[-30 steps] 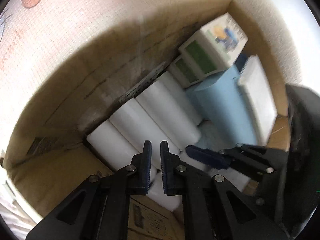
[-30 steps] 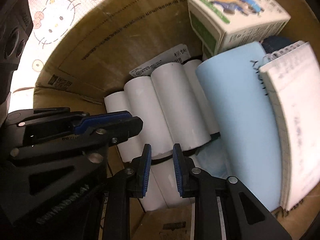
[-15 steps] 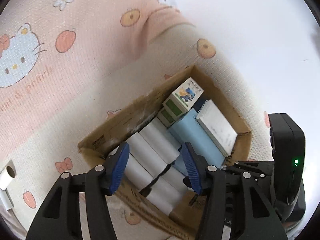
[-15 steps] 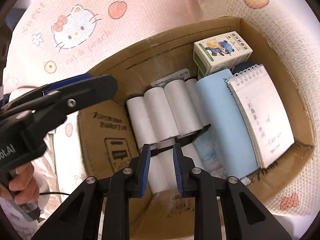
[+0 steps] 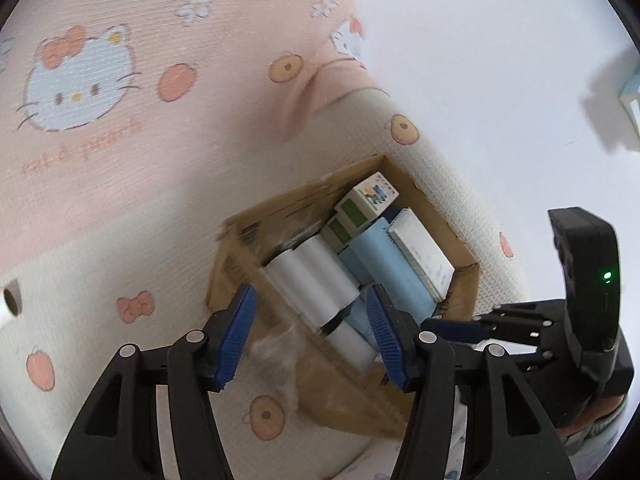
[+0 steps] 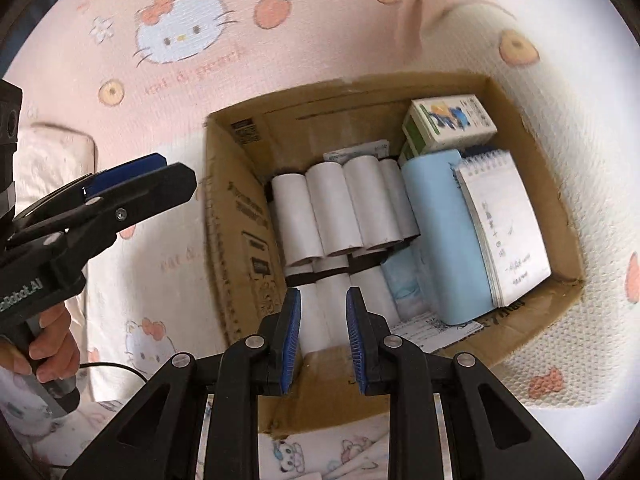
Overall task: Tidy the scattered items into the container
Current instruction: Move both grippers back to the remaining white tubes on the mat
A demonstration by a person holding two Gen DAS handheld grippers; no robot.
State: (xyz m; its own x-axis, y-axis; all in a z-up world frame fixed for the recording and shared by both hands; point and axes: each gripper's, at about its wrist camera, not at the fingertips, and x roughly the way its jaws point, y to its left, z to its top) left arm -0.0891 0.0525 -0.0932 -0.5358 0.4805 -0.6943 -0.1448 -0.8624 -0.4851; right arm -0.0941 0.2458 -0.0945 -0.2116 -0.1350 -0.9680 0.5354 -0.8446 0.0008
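Both grippers hang empty above the cardboard box [image 6: 240,216] on the patterned blanket [image 6: 180,80], left gripper [image 5: 311,336] spread wide, right gripper [image 6: 323,340] at its narrowest, while white rolls [image 6: 340,208], blue pad [image 6: 444,236], spiral notebook [image 6: 504,228] and small carton [image 6: 448,120] lie packed inside it.

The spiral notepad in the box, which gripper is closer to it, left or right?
Right. The right gripper hangs over the box's near edge, beside the notepad. The left gripper sits outside the box, beyond its far side from the notepad.
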